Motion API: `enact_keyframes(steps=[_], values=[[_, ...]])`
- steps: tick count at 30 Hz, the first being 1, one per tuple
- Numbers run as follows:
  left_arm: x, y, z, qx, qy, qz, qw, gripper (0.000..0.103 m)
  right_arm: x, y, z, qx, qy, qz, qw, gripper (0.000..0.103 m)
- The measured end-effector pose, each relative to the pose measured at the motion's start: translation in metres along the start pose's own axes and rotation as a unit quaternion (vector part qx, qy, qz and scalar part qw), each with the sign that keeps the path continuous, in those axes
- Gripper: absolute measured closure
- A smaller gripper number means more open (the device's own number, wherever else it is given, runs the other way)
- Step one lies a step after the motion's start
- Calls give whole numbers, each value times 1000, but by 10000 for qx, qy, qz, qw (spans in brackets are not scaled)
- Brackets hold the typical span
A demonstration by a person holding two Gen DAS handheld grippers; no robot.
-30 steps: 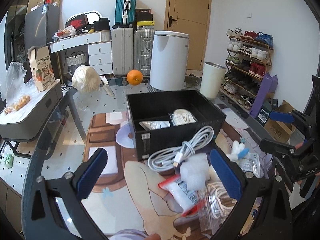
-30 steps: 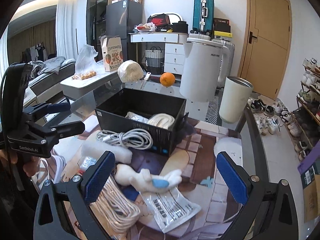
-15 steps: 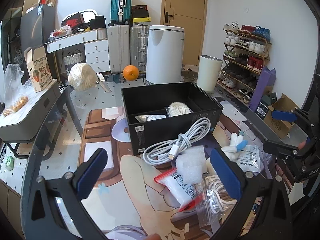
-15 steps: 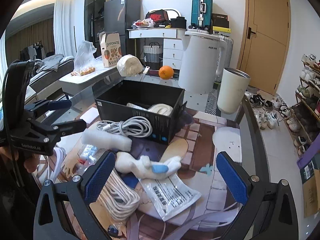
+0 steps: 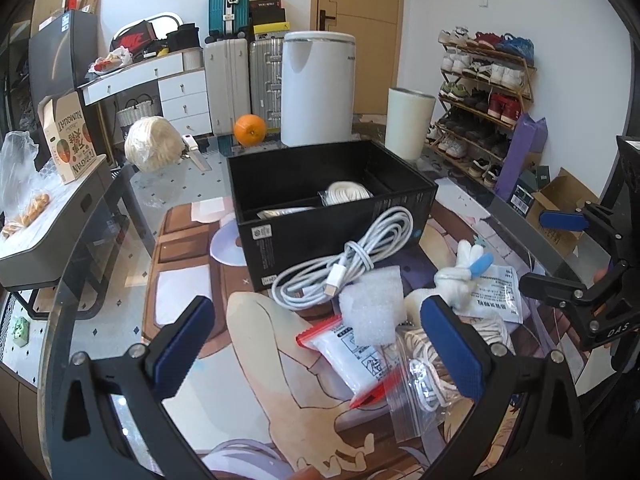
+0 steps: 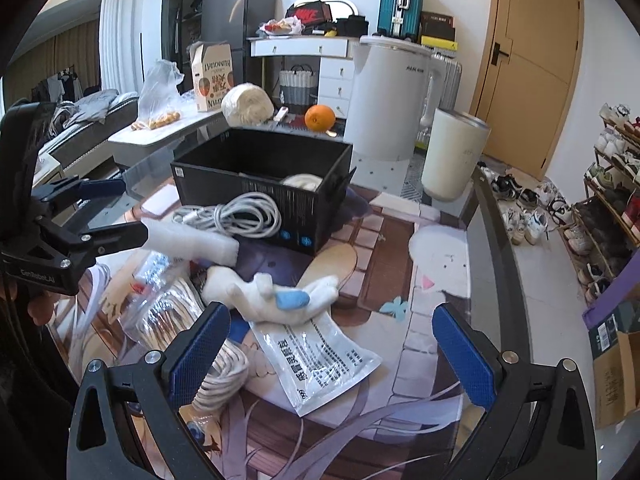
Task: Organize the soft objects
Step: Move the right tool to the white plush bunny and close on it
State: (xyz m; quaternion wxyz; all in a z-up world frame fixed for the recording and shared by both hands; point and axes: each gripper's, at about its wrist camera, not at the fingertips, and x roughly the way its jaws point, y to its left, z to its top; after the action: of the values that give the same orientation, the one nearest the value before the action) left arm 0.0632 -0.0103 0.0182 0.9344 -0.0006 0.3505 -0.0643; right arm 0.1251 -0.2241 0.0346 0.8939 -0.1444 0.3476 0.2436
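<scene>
A black box (image 5: 304, 236) (image 6: 256, 192) on the table mat holds a white rope coil (image 5: 346, 194). In front of it lie a white cable coil (image 5: 348, 260) (image 6: 240, 214), a white foam piece (image 5: 374, 306) (image 6: 192, 240), a white plush toy with a blue part (image 5: 460, 280) (image 6: 272, 292), a red-zip bag (image 5: 352, 354), a bagged rope bundle (image 5: 436, 364) (image 6: 168, 312) and a flat printed packet (image 6: 320, 356). My left gripper (image 5: 320, 340) is open above the pile. My right gripper (image 6: 332, 344) is open just in front of the plush toy.
At the far end of the table stand a white appliance (image 5: 316, 88), a cream cup (image 5: 408, 122), an orange (image 5: 250, 129) and a ball of string (image 5: 150, 148). A shoe rack (image 5: 480, 92) stands to the right. A grey side table (image 5: 48, 216) is on the left.
Both grippers have come closer and lower over the pile. The plush toy and packet now sit nearer the right gripper's fingers. Nothing has been grasped.
</scene>
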Motion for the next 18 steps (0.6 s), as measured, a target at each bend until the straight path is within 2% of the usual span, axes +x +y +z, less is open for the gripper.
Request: enact_keyframes(steps=[5,11,18], values=[[8,-4,-1,19,107,-11,9999,0,15,-1,-4,92,269,173,9994,0],[16,-6,-2,-7,229,-95,9997,0,27,4,-3,149,372,361,9985,0],[23,-8,-2,7,336,-159,9993,0,45,11,2,-47,542,328,9980,0]])
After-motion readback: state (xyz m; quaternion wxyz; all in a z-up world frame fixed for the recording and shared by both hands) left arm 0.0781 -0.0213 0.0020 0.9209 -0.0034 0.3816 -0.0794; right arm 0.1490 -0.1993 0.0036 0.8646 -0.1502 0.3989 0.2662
